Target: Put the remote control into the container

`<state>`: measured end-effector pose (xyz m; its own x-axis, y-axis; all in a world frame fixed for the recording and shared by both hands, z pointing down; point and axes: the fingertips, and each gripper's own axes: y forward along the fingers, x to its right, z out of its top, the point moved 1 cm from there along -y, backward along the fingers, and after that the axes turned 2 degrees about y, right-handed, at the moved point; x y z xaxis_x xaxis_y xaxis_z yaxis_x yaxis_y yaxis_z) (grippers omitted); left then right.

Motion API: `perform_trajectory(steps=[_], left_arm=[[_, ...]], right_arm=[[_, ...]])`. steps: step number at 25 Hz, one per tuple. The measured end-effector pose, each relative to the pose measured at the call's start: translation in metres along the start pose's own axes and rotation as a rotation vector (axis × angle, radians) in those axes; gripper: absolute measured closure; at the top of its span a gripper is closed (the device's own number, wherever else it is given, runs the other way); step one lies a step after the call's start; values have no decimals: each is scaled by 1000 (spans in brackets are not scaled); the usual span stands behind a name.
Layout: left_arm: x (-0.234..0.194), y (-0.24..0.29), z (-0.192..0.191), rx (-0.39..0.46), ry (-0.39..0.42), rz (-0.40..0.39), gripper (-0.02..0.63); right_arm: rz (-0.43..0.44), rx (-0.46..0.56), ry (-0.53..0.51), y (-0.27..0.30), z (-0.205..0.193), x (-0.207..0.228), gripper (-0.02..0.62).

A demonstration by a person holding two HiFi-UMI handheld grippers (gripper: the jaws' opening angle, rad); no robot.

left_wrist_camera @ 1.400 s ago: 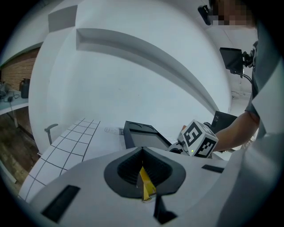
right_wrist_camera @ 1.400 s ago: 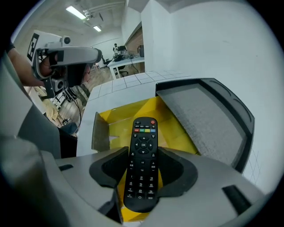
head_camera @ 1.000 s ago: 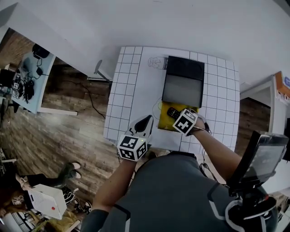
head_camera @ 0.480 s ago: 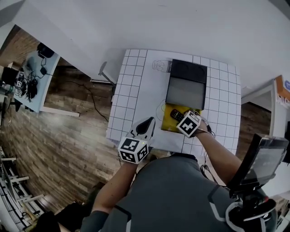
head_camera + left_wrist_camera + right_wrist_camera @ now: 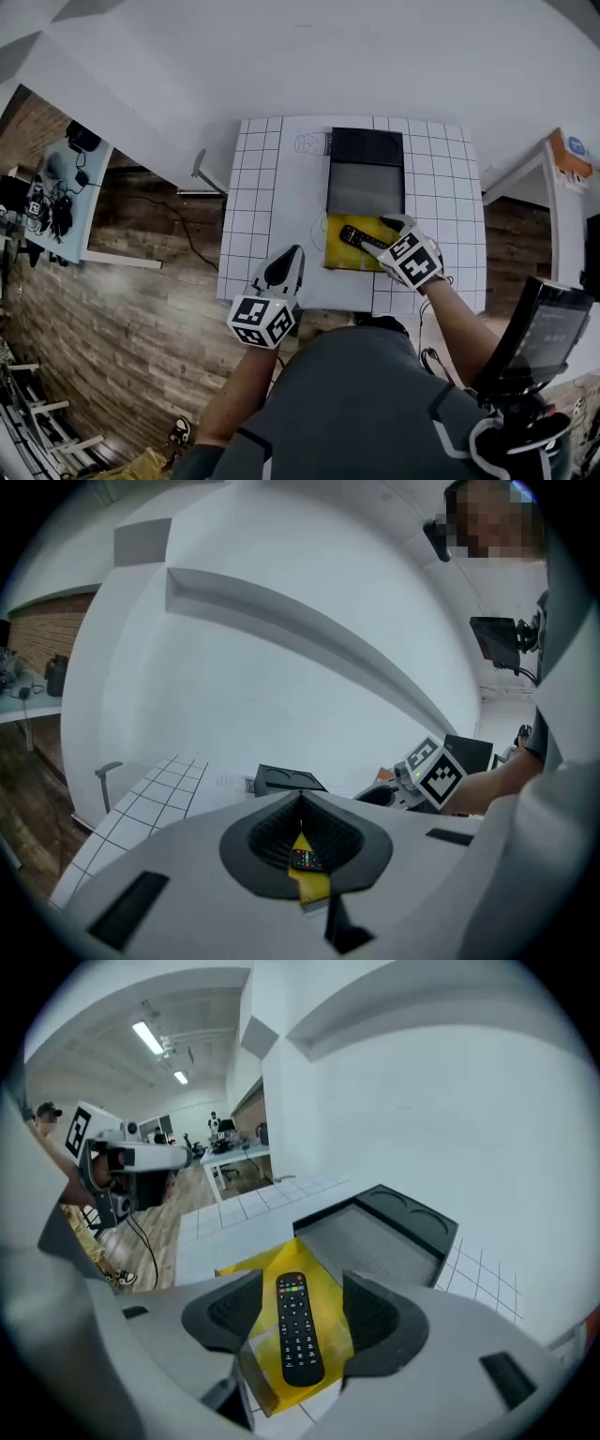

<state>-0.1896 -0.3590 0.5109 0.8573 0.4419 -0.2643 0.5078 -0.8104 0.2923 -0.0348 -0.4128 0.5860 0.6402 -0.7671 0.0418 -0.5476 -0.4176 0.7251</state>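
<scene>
The black remote control (image 5: 361, 240) (image 5: 298, 1330) lies lengthwise in the shallow yellow container (image 5: 345, 256) (image 5: 323, 1267) near the table's front edge. My right gripper (image 5: 382, 232) (image 5: 302, 1316) hovers just behind it. Its jaws are opening, and the remote sits between the pads (image 5: 380, 1321) without touching them. My left gripper (image 5: 286, 266) (image 5: 302, 829) is off to the left at the table's front edge, shut with nothing in it. Through the slit below its tips I glimpse the remote (image 5: 305, 860) and the yellow container (image 5: 316, 885).
A dark tray with a grey inside (image 5: 366, 187) (image 5: 375, 1232) stands right behind the yellow container. The white gridded table (image 5: 267, 197) has bare squares to the left. A wall runs behind it, and wooden floor lies to both sides.
The right gripper's jaws have spread and let go of the remote, which now rests in the yellow container. The right gripper has drawn back a little to the right. The left gripper has hardly moved.
</scene>
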Motion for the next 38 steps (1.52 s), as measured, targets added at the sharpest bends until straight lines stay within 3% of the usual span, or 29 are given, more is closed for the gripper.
perform_trajectory(steps=[8,9,11,18,29,38], left_arm=[[18,-27,27,69,77,-34,597],[21,-31,31,78,88,-39,597],[28,-40,37,95,108,-48,597],[45,-71,47,135,132,-56,597],[58,-108,40,155,151,-126,597],[89,-121,61,191,173,-103,597]], right_arm=[[-56,240,131,-65,29,-13,336],[-65,272,138,-73,33,-16,362],[-95,339,145,-90,41,-23,487],[-182,534,233,-142,58,-51,548],[-317,611,345,-198,41,-104,571],[-314,689,327,-245,42,-116,571]])
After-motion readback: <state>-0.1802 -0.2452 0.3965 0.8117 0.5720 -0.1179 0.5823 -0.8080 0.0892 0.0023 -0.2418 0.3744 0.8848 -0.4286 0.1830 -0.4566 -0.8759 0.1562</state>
